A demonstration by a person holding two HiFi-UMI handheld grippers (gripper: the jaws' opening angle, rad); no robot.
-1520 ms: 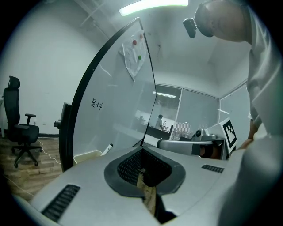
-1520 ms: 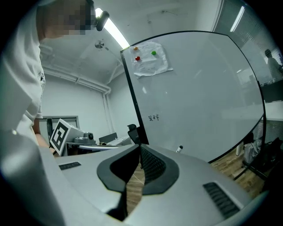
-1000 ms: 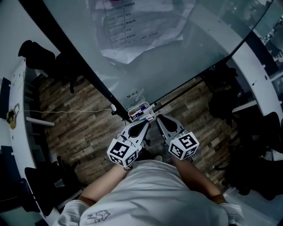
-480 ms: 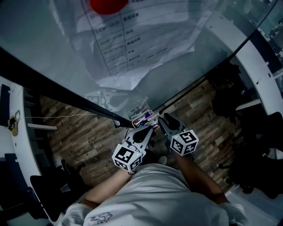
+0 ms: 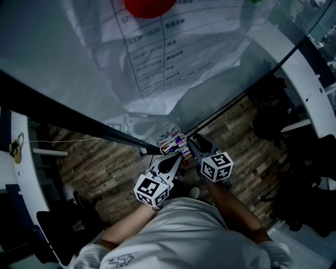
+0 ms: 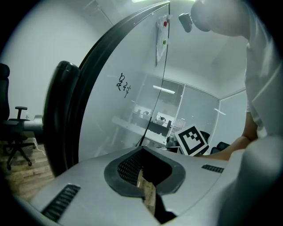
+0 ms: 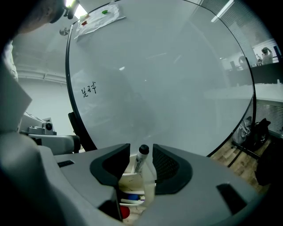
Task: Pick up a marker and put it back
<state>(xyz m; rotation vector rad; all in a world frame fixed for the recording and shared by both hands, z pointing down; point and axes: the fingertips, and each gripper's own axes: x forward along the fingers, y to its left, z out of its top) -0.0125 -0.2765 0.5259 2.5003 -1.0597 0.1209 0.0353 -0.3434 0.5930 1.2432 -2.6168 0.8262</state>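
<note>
A small clear tray of markers hangs at the lower edge of the glass board. In the right gripper view a white marker with a black cap stands upright in that tray, between the jaws of my right gripper. Those jaws are opening, and there is a gap on both sides of the marker. In the head view the right gripper sits at the tray's right end. My left gripper is just below the tray. Its jaws are shut and hold no marker.
Blue and red marker caps lie lower in the tray. Paper sheets and a red magnet are on the board. A black frame bar runs left of the tray. An office chair stands at left and white desks at right.
The head view has tilted up, so more paper and the red magnet show. Both grippers have moved up closer to the tray, the right one at its right end.
</note>
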